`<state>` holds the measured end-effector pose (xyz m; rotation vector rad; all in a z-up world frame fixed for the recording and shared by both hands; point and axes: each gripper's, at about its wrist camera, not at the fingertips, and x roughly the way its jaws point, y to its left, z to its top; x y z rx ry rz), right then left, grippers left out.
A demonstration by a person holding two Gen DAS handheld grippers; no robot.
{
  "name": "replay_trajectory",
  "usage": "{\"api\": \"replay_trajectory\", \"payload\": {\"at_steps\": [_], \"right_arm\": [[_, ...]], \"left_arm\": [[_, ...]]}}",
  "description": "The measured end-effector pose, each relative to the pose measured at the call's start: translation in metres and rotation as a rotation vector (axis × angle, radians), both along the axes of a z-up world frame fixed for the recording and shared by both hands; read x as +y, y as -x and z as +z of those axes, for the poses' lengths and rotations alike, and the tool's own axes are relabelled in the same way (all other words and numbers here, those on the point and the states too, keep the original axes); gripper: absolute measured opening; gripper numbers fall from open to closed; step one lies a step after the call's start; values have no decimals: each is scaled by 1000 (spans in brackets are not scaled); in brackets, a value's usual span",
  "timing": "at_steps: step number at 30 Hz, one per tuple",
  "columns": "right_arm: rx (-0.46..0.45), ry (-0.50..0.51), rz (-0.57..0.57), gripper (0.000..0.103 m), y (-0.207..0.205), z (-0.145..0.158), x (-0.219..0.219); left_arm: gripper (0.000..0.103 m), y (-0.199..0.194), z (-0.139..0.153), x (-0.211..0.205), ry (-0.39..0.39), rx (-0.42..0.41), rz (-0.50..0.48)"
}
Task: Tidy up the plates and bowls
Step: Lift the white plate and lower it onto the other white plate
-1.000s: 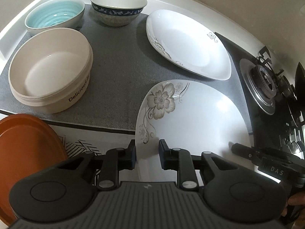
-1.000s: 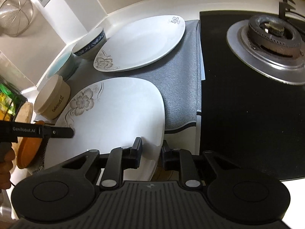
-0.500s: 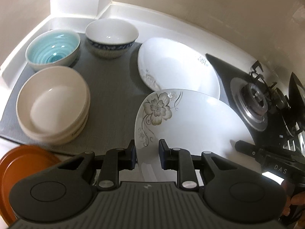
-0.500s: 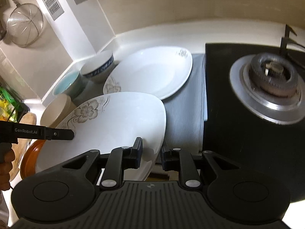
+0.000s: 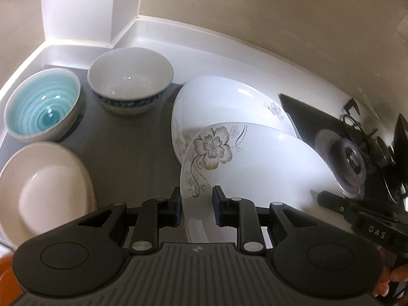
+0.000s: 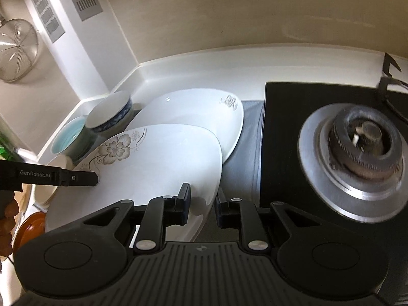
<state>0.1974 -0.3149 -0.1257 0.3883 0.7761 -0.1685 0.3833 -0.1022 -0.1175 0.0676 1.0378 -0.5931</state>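
A grey mat (image 5: 122,153) covers the counter beside the black hob (image 6: 285,132) with its burner (image 6: 357,148) on the right. Above the mat's right side the near flowered plate (image 5: 255,168) is held up, overlapping the far flowered plate (image 5: 224,102) lying behind it; the left gripper (image 5: 196,207) is clamped on its near-left rim and the right gripper (image 6: 202,205) on its near-right rim. On the left sit the cream bowl (image 5: 43,193) nearest, then the turquoise bowl (image 5: 42,105) and blue-banded bowl (image 5: 130,79) at the far edge.
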Motion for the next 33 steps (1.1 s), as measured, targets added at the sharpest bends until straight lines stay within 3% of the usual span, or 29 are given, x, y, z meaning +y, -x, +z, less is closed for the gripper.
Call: {"api": "replay_trajectory", "payload": {"at_steps": [9, 16, 21, 33], "right_arm": [[17, 15, -5, 20, -30, -8, -12], [38, 3, -19, 20, -42, -13, -18], [36, 28, -33, 19, -49, -11, -17], [22, 32, -42, 19, -42, -15, -19]], "left_arm": [[27, -26, -9, -21, -56, -15, -1], [26, -23, -7, -22, -107, -53, -16], [17, -21, -5, -25, -141, -89, -17], [17, -13, -6, -16, -116, -113, -21]]}}
